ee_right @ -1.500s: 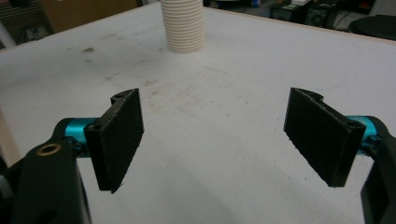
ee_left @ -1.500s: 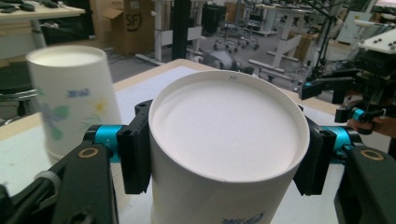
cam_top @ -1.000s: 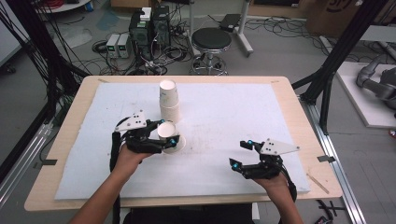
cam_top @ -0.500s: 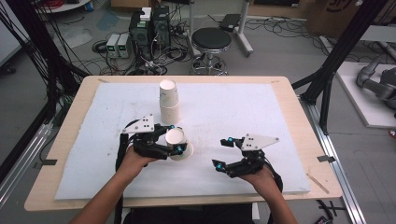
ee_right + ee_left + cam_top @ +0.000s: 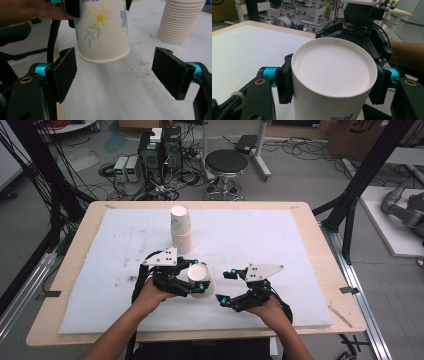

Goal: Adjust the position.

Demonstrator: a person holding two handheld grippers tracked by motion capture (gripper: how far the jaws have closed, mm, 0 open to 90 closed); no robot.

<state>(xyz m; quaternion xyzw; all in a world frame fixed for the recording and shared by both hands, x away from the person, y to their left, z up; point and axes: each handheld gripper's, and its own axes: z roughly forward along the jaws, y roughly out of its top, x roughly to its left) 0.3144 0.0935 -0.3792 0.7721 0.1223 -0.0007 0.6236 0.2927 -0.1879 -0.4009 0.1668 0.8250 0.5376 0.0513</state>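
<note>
Your left gripper (image 5: 199,277) is clamped on an upside-down paper cup (image 5: 201,280), one pad pressed to each side of its wall, holding it clear above the white mat (image 5: 100,270). To its right, your right gripper (image 5: 226,287) has its jaws wide apart, just beside the cup's rim. A stack of cups (image 5: 181,227) stands behind.

Beyond my tabletop (image 5: 310,227) a black stool (image 5: 226,163) stands on the grey floor (image 5: 300,175), beside electronics boxes (image 5: 160,150) and tangled cables (image 5: 107,170).
</note>
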